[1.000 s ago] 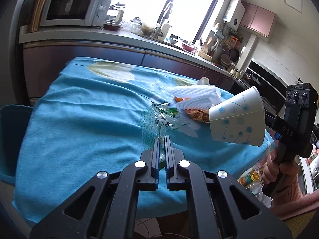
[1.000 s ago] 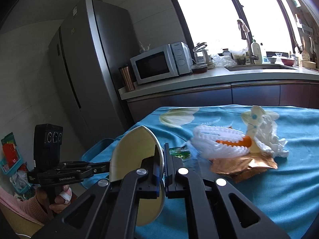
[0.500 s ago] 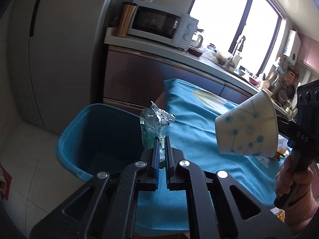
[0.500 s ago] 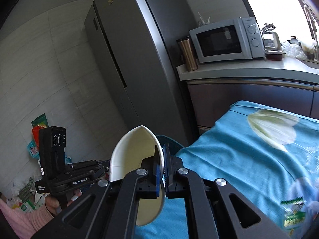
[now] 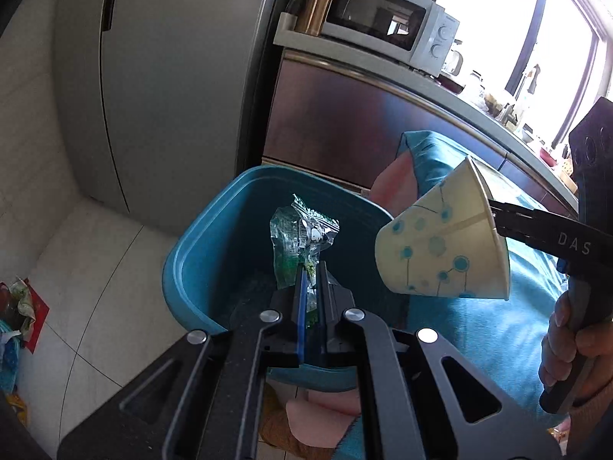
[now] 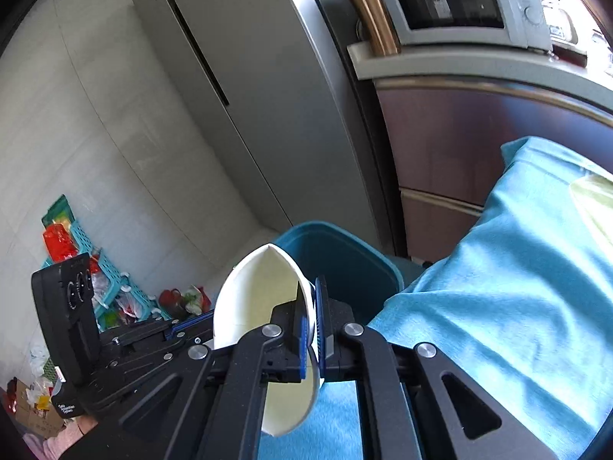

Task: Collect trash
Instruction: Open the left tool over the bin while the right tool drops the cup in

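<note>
My left gripper [image 5: 313, 287] is shut on a clear green plastic wrapper [image 5: 297, 237] and holds it over the open blue trash bin [image 5: 199, 245]. My right gripper [image 6: 312, 306] is shut on the rim of a squashed white paper cup [image 6: 260, 306] with blue dots. The cup also shows in the left wrist view [image 5: 440, 245], held at the bin's right rim above the table edge. The bin shows in the right wrist view [image 6: 345, 253] just beyond the cup. The left gripper's body [image 6: 126, 341] sits to the cup's left.
A table with a blue cloth [image 6: 517, 268] stands right of the bin. A grey fridge [image 5: 161, 76] and a counter with a microwave [image 5: 387, 19] stand behind. Baskets and bags [image 6: 76, 253] lie on the tiled floor at the left.
Both grippers have swung left from the table to the bin, carrying the wrapper and the cup. The wrapper now hangs over the bin's opening.
</note>
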